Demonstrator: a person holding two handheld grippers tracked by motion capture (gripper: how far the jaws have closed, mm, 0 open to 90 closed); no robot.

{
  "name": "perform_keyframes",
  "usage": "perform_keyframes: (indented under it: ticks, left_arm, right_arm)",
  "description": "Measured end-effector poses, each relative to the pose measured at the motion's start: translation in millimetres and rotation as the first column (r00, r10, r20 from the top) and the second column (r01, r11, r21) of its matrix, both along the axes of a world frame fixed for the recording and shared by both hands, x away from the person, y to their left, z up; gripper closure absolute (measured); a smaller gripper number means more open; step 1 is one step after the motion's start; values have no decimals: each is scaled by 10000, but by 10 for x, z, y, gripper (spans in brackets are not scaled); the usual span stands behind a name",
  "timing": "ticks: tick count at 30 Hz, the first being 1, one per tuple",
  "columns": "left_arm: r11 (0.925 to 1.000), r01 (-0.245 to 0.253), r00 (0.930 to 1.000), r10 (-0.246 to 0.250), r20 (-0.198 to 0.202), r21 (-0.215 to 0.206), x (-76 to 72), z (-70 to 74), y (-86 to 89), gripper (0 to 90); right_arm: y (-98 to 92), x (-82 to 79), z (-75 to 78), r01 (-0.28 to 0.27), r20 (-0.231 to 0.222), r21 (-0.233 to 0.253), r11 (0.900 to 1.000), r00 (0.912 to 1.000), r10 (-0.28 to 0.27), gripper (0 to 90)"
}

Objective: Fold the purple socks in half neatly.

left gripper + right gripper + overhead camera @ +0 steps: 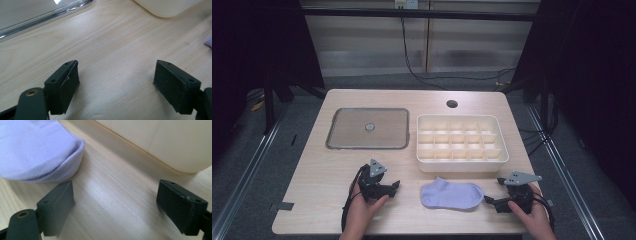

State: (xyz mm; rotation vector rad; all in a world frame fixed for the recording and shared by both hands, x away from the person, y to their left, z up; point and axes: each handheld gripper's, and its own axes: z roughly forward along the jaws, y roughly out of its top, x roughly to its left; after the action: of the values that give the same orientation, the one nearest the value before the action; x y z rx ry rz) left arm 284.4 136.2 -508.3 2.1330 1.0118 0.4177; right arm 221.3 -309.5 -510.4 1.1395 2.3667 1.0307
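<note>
Looks like a lab or test room set up for recording, not a home. Pale wood-laminate table with rounded corners and a round cable hole (452,104) stands alone on grey carpeted floor (287,145). Black curtains (257,45) hung on both sides, closing the space off. Metal floor rails (247,165) running along either side of the table. Loose black cables (412,70) trailing down the pale panelled back wall (362,45) and across the floor. Strips of tape stuck near the table's front left corner.
</note>
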Motion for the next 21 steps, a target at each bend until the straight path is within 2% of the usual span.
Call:
perform_keyframes:
  ticks: [11, 17, 20, 21]
  left_arm:
    - [10000, -21, 10000, 21, 4, -63, -5, -2, -5, 198]
    - [10000, 86, 9999, -86, -67, 35, -31, 3, -27, 173]
    - [9996, 248, 9994, -244, -233, 165, -40, 24, -50, 186]
    - [9992, 393, 9984, -388, -402, 114, -40, 44, -78, 200]
  right_arm:
    - [2, -2, 3, 30, -8, -39, 10000, 10000, -30, 136]
    - [0, 0, 2, 1, -10, -23, 10000, 10000, -1, 134]
    - [0, 6, 1, -75, -61, 20, 10000, 10000, 75, 127]
    - [-3, 10, 1, -120, -52, 14, 9999, 9999, 120, 127]
